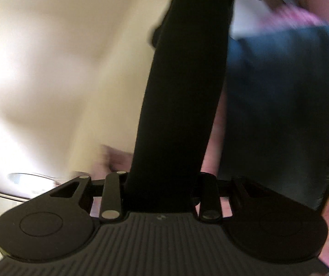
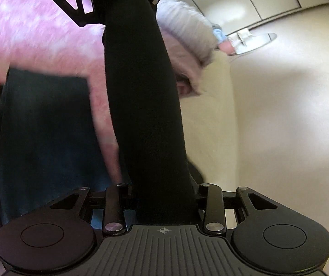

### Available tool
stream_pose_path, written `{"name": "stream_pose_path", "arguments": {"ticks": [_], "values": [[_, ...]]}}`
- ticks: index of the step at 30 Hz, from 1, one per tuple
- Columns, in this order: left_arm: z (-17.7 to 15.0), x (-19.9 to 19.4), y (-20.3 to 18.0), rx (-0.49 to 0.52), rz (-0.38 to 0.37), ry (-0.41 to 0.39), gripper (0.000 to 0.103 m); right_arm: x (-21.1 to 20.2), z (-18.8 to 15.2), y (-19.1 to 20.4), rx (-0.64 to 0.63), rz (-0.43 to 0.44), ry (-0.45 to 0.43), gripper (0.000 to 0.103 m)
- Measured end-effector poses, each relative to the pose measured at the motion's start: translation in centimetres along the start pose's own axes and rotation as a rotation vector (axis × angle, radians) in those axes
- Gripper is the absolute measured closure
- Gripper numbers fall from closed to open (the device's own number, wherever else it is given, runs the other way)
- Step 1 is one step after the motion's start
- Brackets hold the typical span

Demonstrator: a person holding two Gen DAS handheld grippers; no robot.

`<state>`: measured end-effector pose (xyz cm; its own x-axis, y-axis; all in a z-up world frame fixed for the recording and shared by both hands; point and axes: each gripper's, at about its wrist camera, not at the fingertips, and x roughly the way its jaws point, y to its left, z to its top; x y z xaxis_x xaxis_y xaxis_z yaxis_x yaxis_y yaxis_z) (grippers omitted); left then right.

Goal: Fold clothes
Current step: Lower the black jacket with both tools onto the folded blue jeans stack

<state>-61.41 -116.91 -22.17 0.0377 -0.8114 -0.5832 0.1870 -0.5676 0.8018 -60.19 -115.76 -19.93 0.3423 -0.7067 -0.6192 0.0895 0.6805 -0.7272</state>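
Black garment [image 1: 182,87] stretches lengthwise between 2 hand-held grippers.

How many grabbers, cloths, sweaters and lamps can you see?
Grippers: 2 (left gripper, right gripper)
Black cloth: 1, stretched between them
Pink sweater: 1
Ceiling lamp: 1
Total: 5

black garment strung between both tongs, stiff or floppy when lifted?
Likely floppy: the black garment runs as a narrow band from one set of tongs to the other. Probably light; it looks thin and stretchy. Its matte surface suggests little slip, though blur limits certainty.
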Motion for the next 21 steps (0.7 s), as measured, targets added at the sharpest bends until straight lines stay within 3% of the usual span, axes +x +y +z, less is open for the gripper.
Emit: {"name": "stream_pose_path", "arguments": {"ticks": [2, 4, 5, 7, 12, 14, 16, 18, 21], "values": [[-0.7, 2.5, -4.7, 0.037, -0.035, 0.026, 0.066, 3.1, -2.0, 4.6, -0.018, 0.098, 0.024, 0.064], [-1.5, 4.0, -8.5, 0.064, -0.037, 0.037, 0.068, 5.0, -3.6, 9.0, -0.069, 0.170, 0.039, 0.051], [-1.8, 3.8, -8.7, 0.045, -0.008, 0.022, 0.068, 5.0, -4.1, 10.6, -0.103, 0.145, 0.028, 0.043], [-2.6, 3.0, -8.2, 0.002, 0.021, -0.007, 0.065, 4.1, -4.7, 11.6, -0.099, 0.085, 0.013, 0.043], [-3.5, 1.6, -7.1, 0.024, 0.006, -0.017, 0.059, 1.6, -6.4, 10.3, -0.085, 0.074, 0.062, 0.033], [-3.9, 1.2, -7.0, 0.024, -0.003, -0.028, 0.060, 0.8, -7.1, 9.7, -0.070, 0.088, 0.085, 0.032], [-4.3, 0.9, -6.9, 0.023, -0.013, -0.038, 0.068, 0.5, -7.7, 9.0, -0.030, 0.130, 0.105, 0.036], [-4.2, 1.3, -6.7, 0.026, -0.024, -0.036, 0.073, 0.5, -8.0, 8.0, 0.016, 0.185, 0.120, 0.055], [-4.2, 0.6, -6.0, 0.001, 0.017, -0.063, 0.074, -1.4, -8.0, 6.6, 0.060, 0.166, 0.129, 0.061]]}}
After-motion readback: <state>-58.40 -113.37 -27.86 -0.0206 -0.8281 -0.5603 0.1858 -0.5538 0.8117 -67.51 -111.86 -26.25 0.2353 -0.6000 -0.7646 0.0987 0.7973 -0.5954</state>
